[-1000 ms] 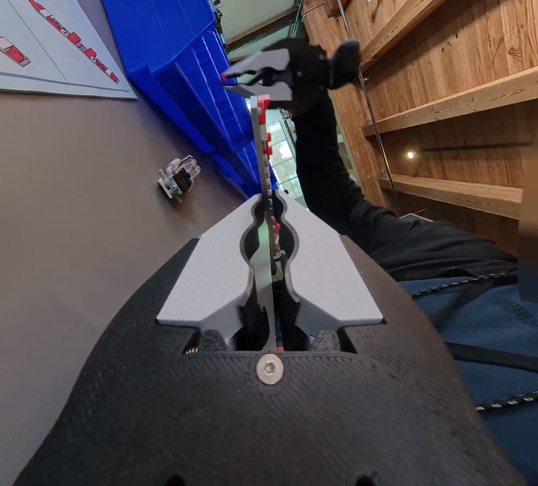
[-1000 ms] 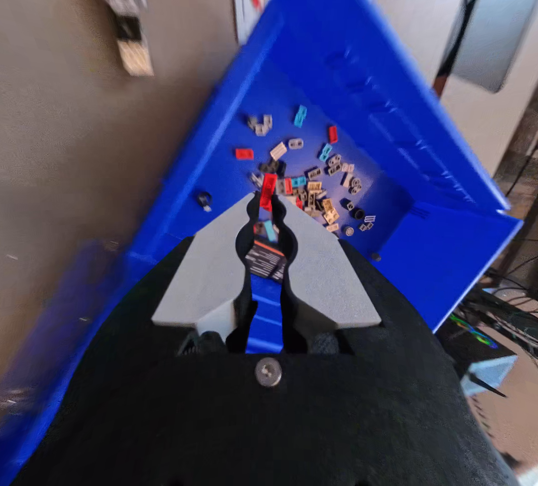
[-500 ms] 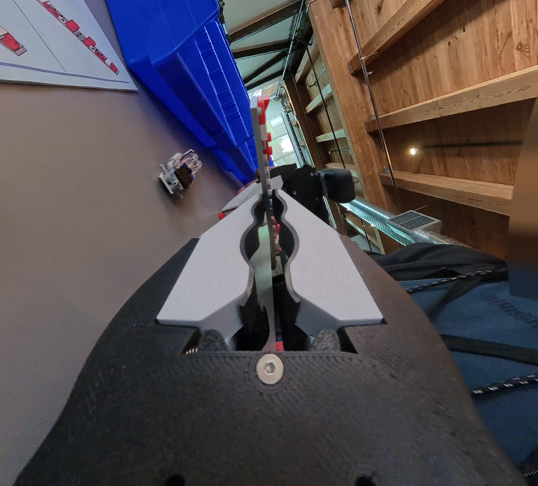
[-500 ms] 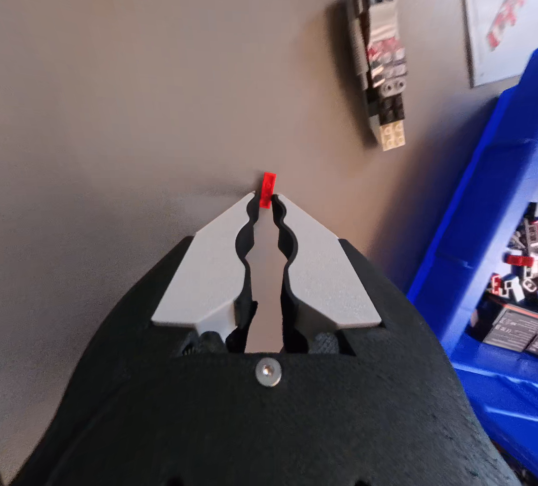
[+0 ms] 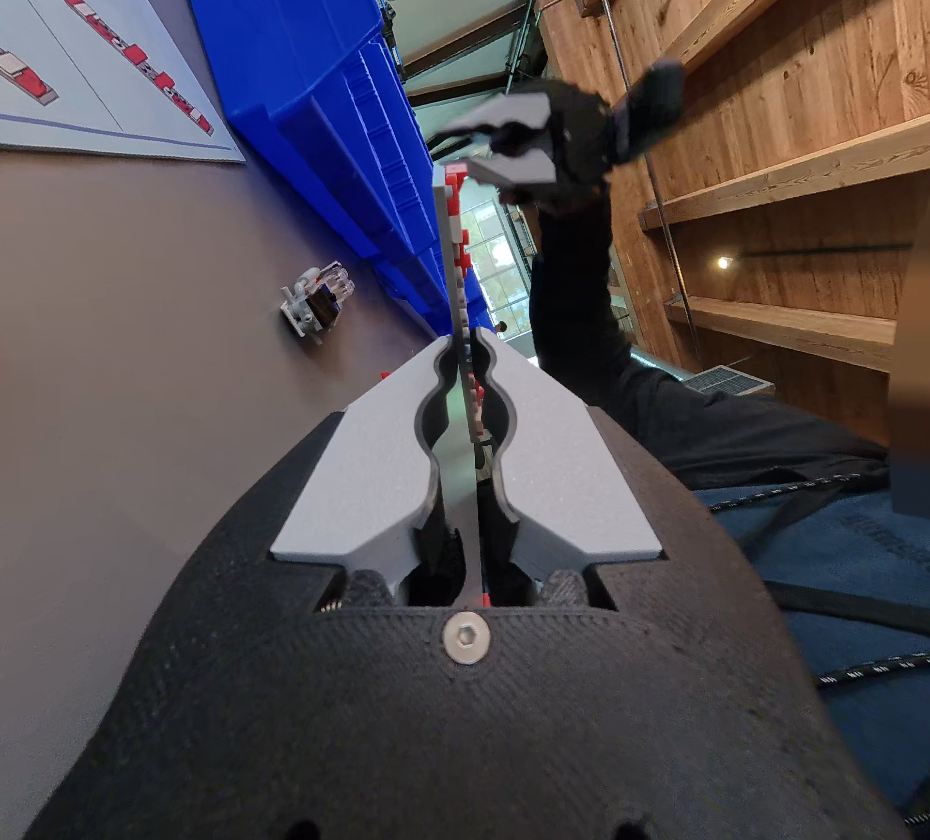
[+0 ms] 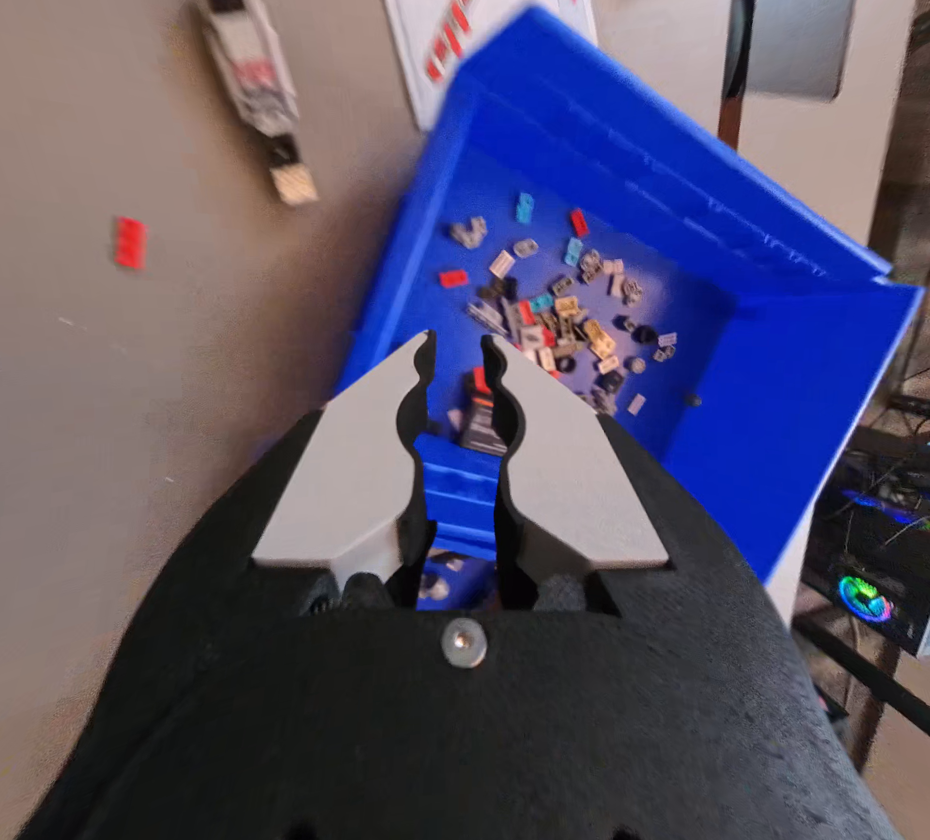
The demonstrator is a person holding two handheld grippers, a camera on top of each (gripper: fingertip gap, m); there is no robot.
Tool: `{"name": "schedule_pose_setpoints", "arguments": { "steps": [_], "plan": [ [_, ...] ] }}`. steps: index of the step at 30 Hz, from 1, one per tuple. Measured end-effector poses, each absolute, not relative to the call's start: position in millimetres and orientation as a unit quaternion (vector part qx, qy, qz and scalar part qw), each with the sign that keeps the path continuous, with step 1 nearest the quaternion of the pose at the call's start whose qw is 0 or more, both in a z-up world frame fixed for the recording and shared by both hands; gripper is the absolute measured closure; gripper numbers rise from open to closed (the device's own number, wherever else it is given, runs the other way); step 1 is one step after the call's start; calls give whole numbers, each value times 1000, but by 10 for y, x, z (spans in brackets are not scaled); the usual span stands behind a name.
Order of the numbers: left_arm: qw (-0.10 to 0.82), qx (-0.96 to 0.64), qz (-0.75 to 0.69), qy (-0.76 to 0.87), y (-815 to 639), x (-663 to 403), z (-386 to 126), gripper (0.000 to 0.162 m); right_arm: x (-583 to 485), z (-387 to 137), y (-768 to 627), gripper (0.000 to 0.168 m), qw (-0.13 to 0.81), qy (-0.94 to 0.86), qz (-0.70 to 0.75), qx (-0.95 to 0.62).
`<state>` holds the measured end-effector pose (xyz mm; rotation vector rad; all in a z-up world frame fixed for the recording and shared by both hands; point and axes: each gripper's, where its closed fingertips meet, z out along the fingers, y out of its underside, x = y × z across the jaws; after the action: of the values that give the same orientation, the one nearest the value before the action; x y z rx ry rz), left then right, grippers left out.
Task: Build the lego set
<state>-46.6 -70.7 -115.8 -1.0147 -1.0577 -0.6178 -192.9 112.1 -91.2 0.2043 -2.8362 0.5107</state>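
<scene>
My left gripper (image 5: 460, 337) is shut on a long thin grey Lego strip (image 5: 452, 252) with red and white pieces along one side; the strip stands edge-on and sticks out past the fingertips. My right gripper (image 6: 458, 342) is open and empty, over the near end of a blue bin (image 6: 785, 438) of small loose pieces (image 6: 553, 312). It also shows blurred in the left wrist view (image 5: 498, 151), close to the strip's far tip. A small red plate (image 6: 131, 242) lies flat on the brown table.
A small grey, black and clear assembly (image 5: 317, 302) lies on the table; it shows blurred in the right wrist view (image 6: 246, 71). An instruction sheet (image 5: 100, 61) lies beside a row of blue bins (image 5: 302, 35). A person's dark sleeve (image 5: 604, 363) reaches across at the right.
My right gripper has let go of the red plate, which now lies on the table, opened, and swung back over the blue bin. My left gripper still holds the strip in the same place.
</scene>
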Motion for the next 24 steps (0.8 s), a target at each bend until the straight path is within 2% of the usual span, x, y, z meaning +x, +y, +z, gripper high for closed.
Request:
{"name": "schedule_pose_setpoints", "arguments": {
  "steps": [1,6,9,24],
  "plan": [
    [701,-455,-275,-475,-711,-467,-1155,158,-2095,-1017,1149,151,109,-980,147,76],
    [710,-447,-269,-473,-746,-477,-1127,158,-2384,-1748,1325,153,32,-989,7,143],
    [716,-443,-267,-469,-763,-472,-1108,158,-2374,-1943,1348,154,17,-986,-12,168],
    [729,-427,-292,-449,-785,-441,-1033,158,-2433,-1961,1511,153,30,-981,-44,187]
  ]
}}
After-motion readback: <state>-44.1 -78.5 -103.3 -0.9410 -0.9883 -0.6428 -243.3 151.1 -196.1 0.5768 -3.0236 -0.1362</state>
